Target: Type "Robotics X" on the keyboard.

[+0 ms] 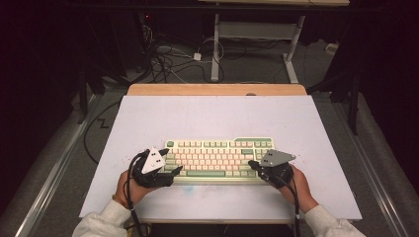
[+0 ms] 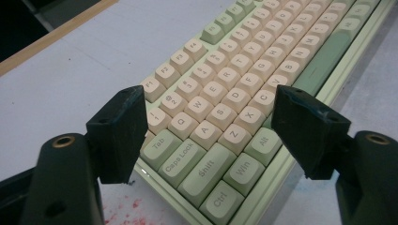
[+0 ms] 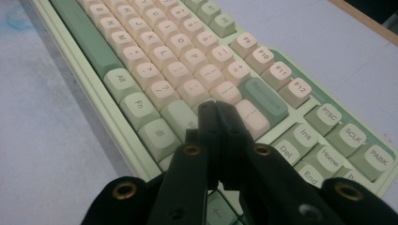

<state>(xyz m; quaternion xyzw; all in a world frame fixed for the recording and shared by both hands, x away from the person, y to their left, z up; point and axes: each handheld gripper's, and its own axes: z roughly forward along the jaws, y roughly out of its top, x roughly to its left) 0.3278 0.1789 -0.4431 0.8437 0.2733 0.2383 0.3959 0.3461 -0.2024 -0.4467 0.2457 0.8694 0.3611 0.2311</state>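
A mint-green and cream keyboard [image 1: 217,158] lies near the front of the white table top [image 1: 212,113]. My left gripper [image 1: 172,161] is at the keyboard's left end, held in a hand. Its jaws stand open, one on each side of the Tab, Caps Lock and Shift corner of the keyboard [image 2: 225,93], and nothing is pinched between them. My left gripper [image 2: 209,101] hovers just above those keys. My right gripper [image 1: 253,163] is at the keyboard's right end. In the right gripper view my right gripper [image 3: 216,110] is shut, its tips just over the keys of the keyboard [image 3: 178,61] beside the Enter key.
The white sheet rests on a wooden table whose far edge [image 1: 217,89] shows at the back. Red specks [image 2: 126,211] mark the sheet by the keyboard's left corner, and a faint blue smear [image 3: 19,18] lies in front of it. Cables [image 1: 168,59] and a desk frame [image 1: 215,49] stand on the floor behind.
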